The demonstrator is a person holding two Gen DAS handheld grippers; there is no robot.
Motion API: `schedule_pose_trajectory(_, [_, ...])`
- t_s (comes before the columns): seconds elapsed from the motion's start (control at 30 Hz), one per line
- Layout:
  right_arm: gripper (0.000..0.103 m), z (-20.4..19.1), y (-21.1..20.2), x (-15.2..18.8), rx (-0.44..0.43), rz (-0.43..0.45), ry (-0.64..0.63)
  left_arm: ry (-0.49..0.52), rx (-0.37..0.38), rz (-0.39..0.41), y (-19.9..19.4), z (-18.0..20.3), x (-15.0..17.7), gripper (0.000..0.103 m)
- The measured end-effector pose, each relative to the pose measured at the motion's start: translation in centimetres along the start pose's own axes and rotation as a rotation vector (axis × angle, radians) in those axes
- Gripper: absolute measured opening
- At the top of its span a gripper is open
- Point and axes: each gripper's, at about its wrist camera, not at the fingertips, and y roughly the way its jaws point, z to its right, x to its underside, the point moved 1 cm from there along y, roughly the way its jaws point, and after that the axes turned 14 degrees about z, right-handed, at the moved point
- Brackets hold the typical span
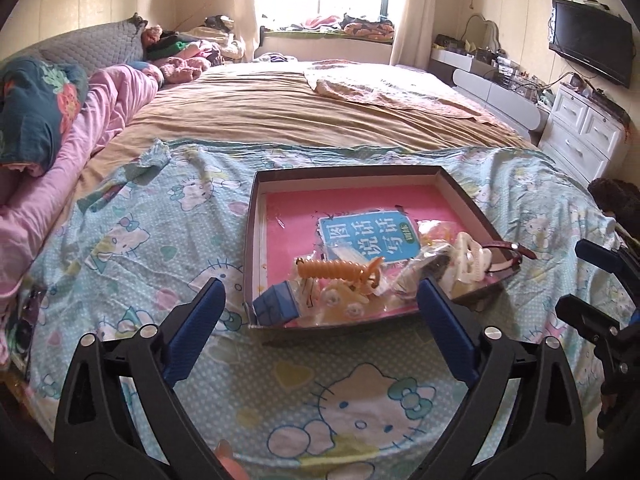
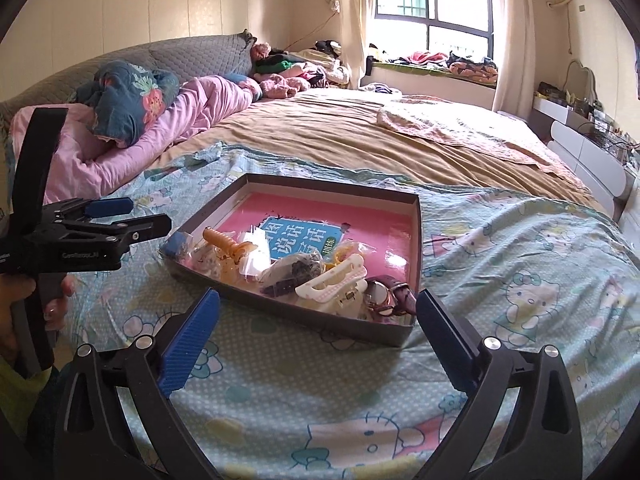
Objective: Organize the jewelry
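A shallow dark box (image 1: 251, 220) (image 2: 416, 240) lies on the Hello Kitty sheet, with a pink book (image 1: 360, 204) (image 2: 320, 210) on its floor. Jewelry is piled at its near end: an orange spiral piece (image 1: 338, 270) (image 2: 224, 242), a white hair claw (image 1: 472, 260) (image 2: 332, 280), a wristwatch with a maroon strap (image 1: 514, 250) (image 2: 386, 294), a blue packet (image 1: 276, 304) (image 2: 176, 246) and clear bags. My left gripper (image 1: 320, 312) is open and empty just before the box. My right gripper (image 2: 318, 316) is open and empty at the box's near corner.
The Hello Kitty sheet (image 1: 160, 240) (image 2: 520, 280) covers the near part of a wide bed with a tan blanket (image 1: 300, 108) (image 2: 340, 136). Pink and blue bedding (image 1: 80, 120) is heaped at the left. A white dresser (image 1: 584, 132) and a wall TV (image 1: 592, 46) stand at the right.
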Motion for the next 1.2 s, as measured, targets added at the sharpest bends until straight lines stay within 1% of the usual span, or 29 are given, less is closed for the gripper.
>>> schedule_pose_trajectory(0.17, [0.098,0.1,-2.0,0.2,0.003,0.018,0.018,-0.009,0.018,0.008,-2.3,0.4,0.4,0.093])
schedule_pose_trajectory(0.3, [0.098,0.1,-3.1,0.6,0.008,0.030,0.028,-0.013,0.011,0.018,-4.1,0.6,0.8,0.093])
schedule_pose_trajectory(0.5, [0.098,0.1,-4.3,1.3,0.010,0.029,0.068,-0.031,0.008,0.007,-5.9,0.4,2.1,0.093])
schedule_pose_trajectory(0.67, [0.098,-0.2,-4.6,2.6,0.008,0.011,0.119,-0.055,0.018,-0.022,-6.5,0.6,3.9,0.093])
schedule_pose_trajectory(0.83, [0.098,-0.9,-4.6,4.0,0.017,-0.017,0.129,-0.063,0.010,-0.032,-6.5,0.8,5.4,0.093])
schedule_pose_trajectory(1.03, [0.098,-1.5,-4.1,5.4,0.021,-0.062,0.121,-0.064,0.019,-0.035,-6.3,1.1,6.1,0.093])
schedule_pose_trajectory(1.2, [0.098,-1.7,-4.2,5.2,0.022,-0.053,0.115,-0.056,0.017,-0.040,-6.3,1.3,6.3,0.093])
